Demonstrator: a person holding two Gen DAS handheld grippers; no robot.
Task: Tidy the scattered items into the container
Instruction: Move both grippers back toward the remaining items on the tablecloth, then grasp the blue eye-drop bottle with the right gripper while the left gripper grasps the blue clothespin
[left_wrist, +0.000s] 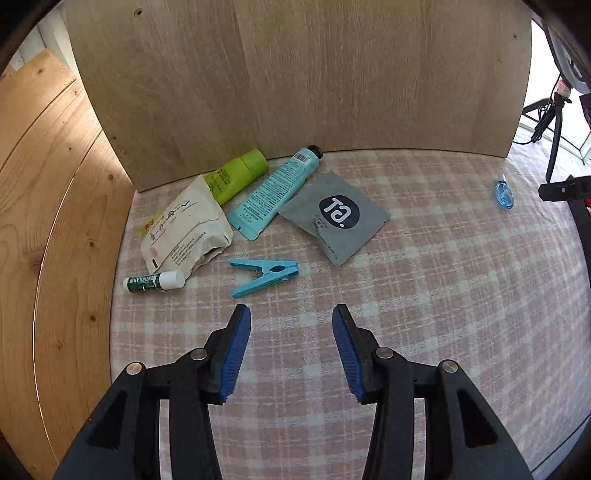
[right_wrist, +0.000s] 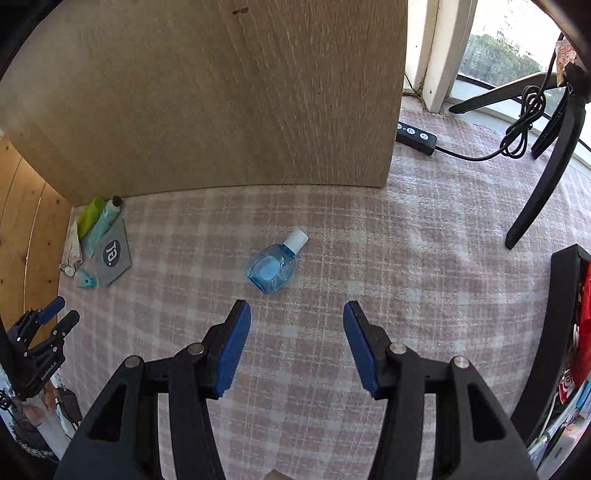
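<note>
Pink-and-white checked cloth (left_wrist: 424, 280) covers the tabletop, with a wooden board (left_wrist: 295, 74) standing upright along its far edge. Most of the scattered items lie in a cluster at the far left corner, just ahead of the left tongs (left_wrist: 291, 317), whose jaws are spread wide with nothing between them. A light blue clothespin (left_wrist: 264, 277) lies nearest the tongs. Left of it are a small green stick (left_wrist: 153, 282) with a white cap and a crumpled white pouch (left_wrist: 184, 232). Behind those, a lime-green tube (left_wrist: 236, 175) and a pale blue tube (left_wrist: 275, 192) with a black cap lie side by side against the board, and a grey sachet (left_wrist: 334, 218) with a dark round logo lies just right of them.

Well apart from the cluster, a small clear-blue bottle (right_wrist: 275, 266) with a white cap lies on its side on the cloth, just ahead of the right tongs (right_wrist: 297, 314), which also stand wide apart and hold nothing.
</note>
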